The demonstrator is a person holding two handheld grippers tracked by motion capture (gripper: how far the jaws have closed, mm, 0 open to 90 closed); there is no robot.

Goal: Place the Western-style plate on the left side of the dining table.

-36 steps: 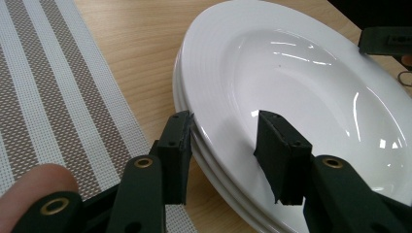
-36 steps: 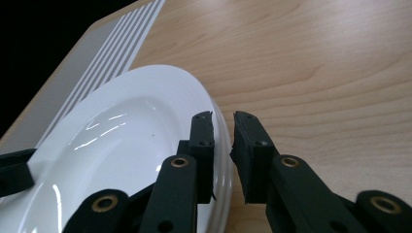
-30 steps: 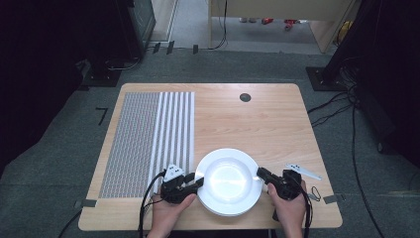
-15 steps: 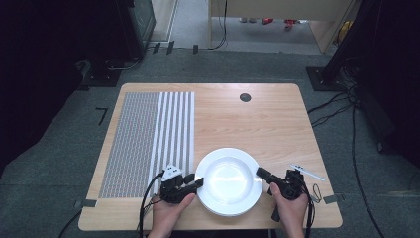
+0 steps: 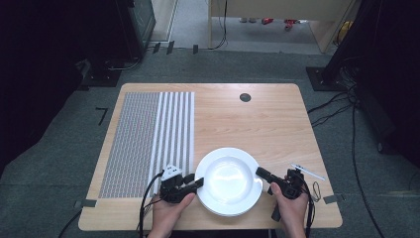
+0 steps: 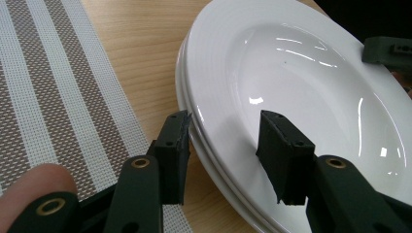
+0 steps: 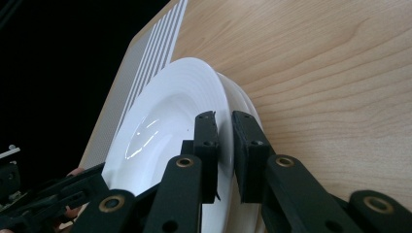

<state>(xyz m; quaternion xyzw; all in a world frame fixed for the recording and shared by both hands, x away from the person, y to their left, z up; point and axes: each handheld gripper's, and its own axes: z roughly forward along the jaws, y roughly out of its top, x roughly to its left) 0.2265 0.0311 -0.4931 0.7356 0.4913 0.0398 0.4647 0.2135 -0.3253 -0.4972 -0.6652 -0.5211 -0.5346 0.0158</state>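
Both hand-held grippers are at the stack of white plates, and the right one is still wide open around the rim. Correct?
Not quite. The right hand-held gripper is not open: the right gripper view shows its jaws shut on the top plate at the rim. The rest holds: the left hand-held gripper sits at the opposite rim, one jaw over the plate, one outside.

White plates (image 5: 229, 181), grey-and-white striped mat (image 5: 148, 136), pale wood-grain table (image 5: 257, 121), black claws.
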